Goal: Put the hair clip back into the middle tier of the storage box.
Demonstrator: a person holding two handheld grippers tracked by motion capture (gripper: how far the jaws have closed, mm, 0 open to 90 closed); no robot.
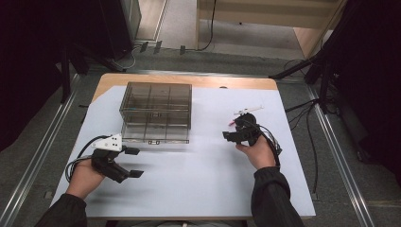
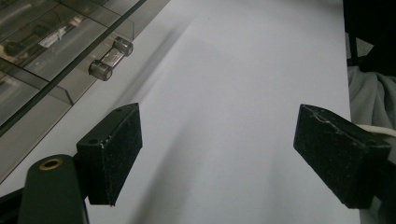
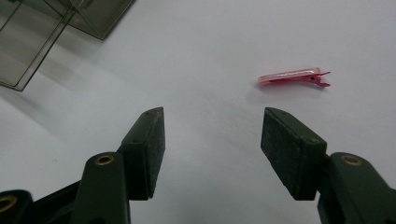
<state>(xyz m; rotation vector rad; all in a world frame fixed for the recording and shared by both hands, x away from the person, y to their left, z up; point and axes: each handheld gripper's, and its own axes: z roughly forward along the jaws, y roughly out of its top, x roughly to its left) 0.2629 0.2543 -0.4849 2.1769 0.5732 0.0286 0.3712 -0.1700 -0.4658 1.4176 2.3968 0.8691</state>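
Note:
A smoky clear plastic organiser box (image 1: 156, 111) with several compartments stands closed at the back left of the white sheet; its corner (image 3: 42, 32) lies at the upper left of the right gripper view. A pink hair clip (image 3: 294, 77) lies flat on the sheet, just beyond my right gripper (image 3: 212, 114) and a little to its right. That gripper (image 1: 235, 128) is open, with nothing between its pads. My left gripper (image 1: 138, 162) rests in front of the box, wide open (image 2: 217, 112) and empty, with the box's clear latch (image 2: 109, 58) to its left.
A slim white object (image 1: 248, 110) lies on the sheet just behind the right gripper. The white sheet (image 1: 203, 189) covers a wooden table (image 1: 189, 79). Cables and stand legs (image 1: 302, 71) surround the table on the floor.

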